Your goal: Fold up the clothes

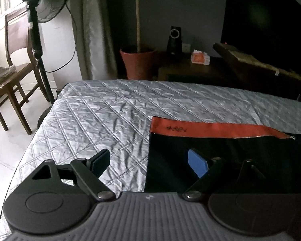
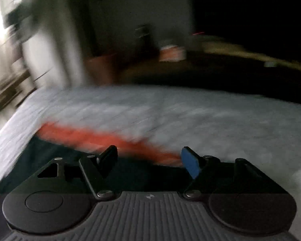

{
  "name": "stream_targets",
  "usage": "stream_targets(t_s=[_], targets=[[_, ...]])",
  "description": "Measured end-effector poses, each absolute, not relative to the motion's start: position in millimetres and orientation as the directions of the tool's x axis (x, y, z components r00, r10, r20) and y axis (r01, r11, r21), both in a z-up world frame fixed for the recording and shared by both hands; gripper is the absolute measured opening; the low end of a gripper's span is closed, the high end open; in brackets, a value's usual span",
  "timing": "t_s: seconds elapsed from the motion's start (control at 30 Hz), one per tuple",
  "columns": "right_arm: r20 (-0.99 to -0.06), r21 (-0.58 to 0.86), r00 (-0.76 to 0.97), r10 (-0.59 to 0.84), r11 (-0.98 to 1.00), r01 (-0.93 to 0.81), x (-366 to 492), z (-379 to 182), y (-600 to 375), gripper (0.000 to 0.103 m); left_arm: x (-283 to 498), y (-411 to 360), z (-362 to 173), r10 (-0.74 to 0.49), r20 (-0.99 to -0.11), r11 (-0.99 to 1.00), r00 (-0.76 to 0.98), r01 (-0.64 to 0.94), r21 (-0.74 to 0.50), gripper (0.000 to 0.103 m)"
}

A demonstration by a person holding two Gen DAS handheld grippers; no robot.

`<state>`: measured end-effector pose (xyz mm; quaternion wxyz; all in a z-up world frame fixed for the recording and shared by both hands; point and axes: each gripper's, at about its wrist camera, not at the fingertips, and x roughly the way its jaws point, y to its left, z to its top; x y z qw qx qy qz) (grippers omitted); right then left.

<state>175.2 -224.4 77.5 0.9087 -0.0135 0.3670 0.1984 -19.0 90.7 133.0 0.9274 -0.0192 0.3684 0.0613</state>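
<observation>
A dark garment [image 1: 220, 160] with an orange-red band [image 1: 210, 128] along its far edge is lying flat on the silver quilted bedspread [image 1: 110, 110], occupying the near right part of the left wrist view and the near left part of the right wrist view [image 2: 56, 150]. My left gripper [image 1: 150, 163] is hovering over the garment's left edge with its jaws spread wide: the black finger [image 1: 101, 160] is sitting above bare bedspread, the blue-padded finger [image 1: 197, 163] above the dark cloth, and nothing is lying between them. My right gripper [image 2: 150, 161] is likewise standing with jaws spread and holding nothing, its black finger [image 2: 109, 158] over the dark cloth and its blue-padded finger [image 2: 189, 162] at the end of the orange-red band; this view is heavily blurred, so finer contact cannot be told. Beyond the bed, a terracotta plant pot [image 1: 138, 62] is standing on the floor beside a pale curtain [image 1: 96, 30]. A pedestal fan [image 1: 44, 2] and a wooden chair [image 1: 12, 60] bearing a pale sneaker [image 1: 2, 74] are standing at far left. An orange tissue pack [image 1: 199, 57] is resting on a dark cabinet [image 1: 190, 70].
</observation>
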Motion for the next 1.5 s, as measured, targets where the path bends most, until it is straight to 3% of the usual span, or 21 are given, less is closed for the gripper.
stream_targets(t_s=[0.17, 0.37, 0.43, 0.57, 0.73, 0.8, 0.83, 0.87, 1.0, 1.1, 1.13, 1.17, 1.2, 1.23, 1.33, 1.5], targets=[[-0.745, 0.077, 0.526, 0.411, 0.836, -0.543, 226, 80, -207, 0.078, -7, 75, 128, 0.102, -0.694, 0.992, 0.713, -0.123, 0.019, 0.082], [-0.817, 0.109, 0.358, 0.452, 0.731, -0.673, 242, 31, -152, 0.079, 0, 53, 121, 0.105, -0.698, 0.994, 0.708, -0.071, 0.078, 0.082], [-0.828, 0.137, 0.312, 0.466, 0.708, -0.693, 243, 15, -137, 0.085, 1, 54, 120, 0.112, -0.702, 0.994, 0.703, -0.08, 0.079, 0.082], [-0.871, 0.005, 0.32, 0.373, 0.658, -0.753, 238, -12, -113, 0.087, 3, 49, 118, 0.109, -0.712, 0.994, 0.694, -0.069, 0.085, 0.082], [-0.836, -0.033, 0.421, 0.351, 0.735, -0.677, 254, -4, -117, 0.09, 4, 33, 113, 0.091, -0.722, 0.994, 0.686, -0.021, 0.105, 0.082], [-0.817, -0.039, 0.463, 0.343, 0.769, -0.639, 262, 0, -120, 0.061, 4, 28, 112, 0.084, -0.725, 0.994, 0.683, -0.004, 0.111, 0.082], [-0.807, -0.042, 0.484, 0.338, 0.785, -0.618, 265, 2, -121, 0.005, 4, 26, 111, 0.08, -0.727, 0.994, 0.682, 0.003, 0.113, 0.082], [-0.797, -0.044, 0.504, 0.332, 0.8, -0.598, 269, 5, -123, 0.0, 4, 23, 110, 0.079, -0.728, 0.993, 0.681, 0.008, 0.115, 0.082], [-0.741, -0.093, 0.617, 0.264, 0.87, -0.484, 281, 19, -133, 0.0, 5, 17, 107, 0.072, -0.735, 0.992, 0.674, 0.028, 0.122, 0.082], [-0.737, -0.095, 0.631, 0.241, 0.888, -0.45, 276, 28, -155, 0.008, 4, 12, 103, 0.057, -0.746, 0.99, 0.664, 0.059, 0.128, 0.082], [-0.746, -0.064, 0.614, 0.256, 0.891, -0.449, 274, 30, -166, 0.018, 3, 10, 101, 0.05, -0.751, 0.988, 0.658, 0.076, 0.132, 0.082], [-0.752, -0.038, 0.605, 0.263, 0.899, -0.437, 270, 31, -180, 0.043, 2, 7, 99, 0.043, -0.756, 0.986, 0.653, 0.093, 0.136, 0.082], [-0.752, -0.018, 0.602, 0.269, 0.904, -0.426, 264, 31, -195, 0.059, 1, 4, 97, 0.039, -0.759, 0.984, 0.649, 0.107, 0.142, 0.082], [-0.75, 0.002, 0.6, 0.279, 0.908, -0.419, 258, 29, -210, 0.084, 0, 2, 96, 0.035, -0.762, 0.982, 0.647, 0.121, 0.148, 0.082], [-0.78, 0.032, 0.546, 0.307, 0.89, -0.455, 251, 19, -227, 0.084, -2, -5, 94, 0.025, -0.767, 0.979, 0.641, 0.14, 0.149, 0.082], [-0.769, 0.021, 0.46, 0.444, 0.736, -0.676, 246, 23, -175, 0.086, 0, -18, 91, 0.007, -0.77, 0.974, 0.639, 0.171, 0.151, 0.082]])
